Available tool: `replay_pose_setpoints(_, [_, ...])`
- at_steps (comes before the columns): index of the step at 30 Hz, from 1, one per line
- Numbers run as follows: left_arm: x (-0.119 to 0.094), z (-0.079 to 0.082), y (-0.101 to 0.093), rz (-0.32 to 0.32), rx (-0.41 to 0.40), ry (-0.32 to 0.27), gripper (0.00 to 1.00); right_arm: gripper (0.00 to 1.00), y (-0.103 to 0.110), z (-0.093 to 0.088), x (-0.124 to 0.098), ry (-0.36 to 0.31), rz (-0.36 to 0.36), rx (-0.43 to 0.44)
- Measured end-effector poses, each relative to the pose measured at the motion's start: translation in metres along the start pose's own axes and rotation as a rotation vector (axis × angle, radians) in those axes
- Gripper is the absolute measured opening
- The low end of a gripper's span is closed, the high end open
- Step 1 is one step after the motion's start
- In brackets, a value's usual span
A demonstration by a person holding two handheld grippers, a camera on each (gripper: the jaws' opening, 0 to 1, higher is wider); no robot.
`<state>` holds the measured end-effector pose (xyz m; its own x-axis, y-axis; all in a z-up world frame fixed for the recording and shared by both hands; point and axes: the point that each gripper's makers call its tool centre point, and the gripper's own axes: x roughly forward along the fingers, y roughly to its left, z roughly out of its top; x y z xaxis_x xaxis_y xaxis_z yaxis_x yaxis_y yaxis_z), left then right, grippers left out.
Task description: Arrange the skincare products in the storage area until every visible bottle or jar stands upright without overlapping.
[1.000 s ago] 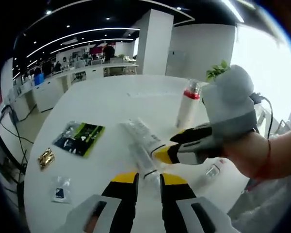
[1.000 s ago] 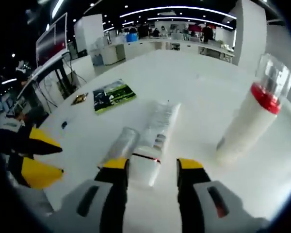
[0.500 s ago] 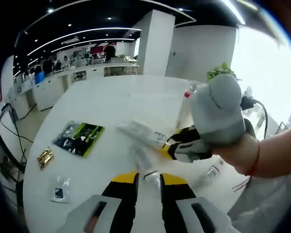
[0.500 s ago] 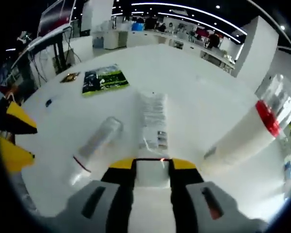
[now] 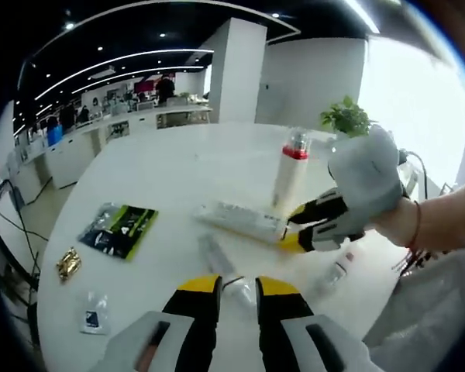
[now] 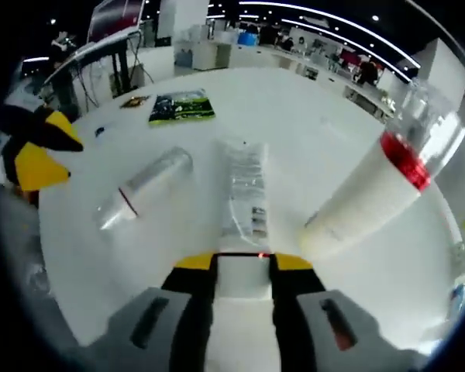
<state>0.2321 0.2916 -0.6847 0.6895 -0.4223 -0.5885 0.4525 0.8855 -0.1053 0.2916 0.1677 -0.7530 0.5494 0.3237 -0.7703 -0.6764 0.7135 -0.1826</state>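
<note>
Lying flat on the white counter (image 6: 139, 256), a long tube (image 6: 242, 203) with its cap end clamped between the yellow-tipped jaws of the right gripper (image 6: 243, 263) and its flat crimped end pointing straight away from them; in the left gripper view the same tube (image 5: 240, 220) stretched crosswise, the right gripper (image 5: 304, 230) at its near end. Cap itself mostly hidden between the jaws. Just beside the tube, a slim silver bottle (image 6: 143, 188) also on its side, long axis slanting, its clear cap end toward the camera; seen again as a blurred bottle (image 5: 217, 257) right ahead of the left gripper (image 5: 236, 285), whose jaws stand slightly apart with nothing between them. On the tube's other side, a white bottle with a red band and clear cap (image 6: 380, 186), upright on the counter though leaning in the fisheye; also upright beyond the tube (image 5: 287, 167). Farther past the tube, a green and black packet (image 6: 181, 106), print too small to read.
</note>
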Motion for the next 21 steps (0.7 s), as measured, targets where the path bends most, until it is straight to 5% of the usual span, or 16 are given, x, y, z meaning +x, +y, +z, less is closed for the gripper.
replay_pose_setpoints(10, [0.005, 0.000, -0.012, -0.068, -0.009, -0.020, 0.21, 0.28, -0.009, -0.034, -0.023, -0.010, 0.122, -0.130])
replay_pose_setpoints(21, [0.012, -0.007, -0.037, -0.144, 0.072, -0.012, 0.22, 0.28, -0.011, -0.054, -0.035, 0.030, 0.270, -0.311])
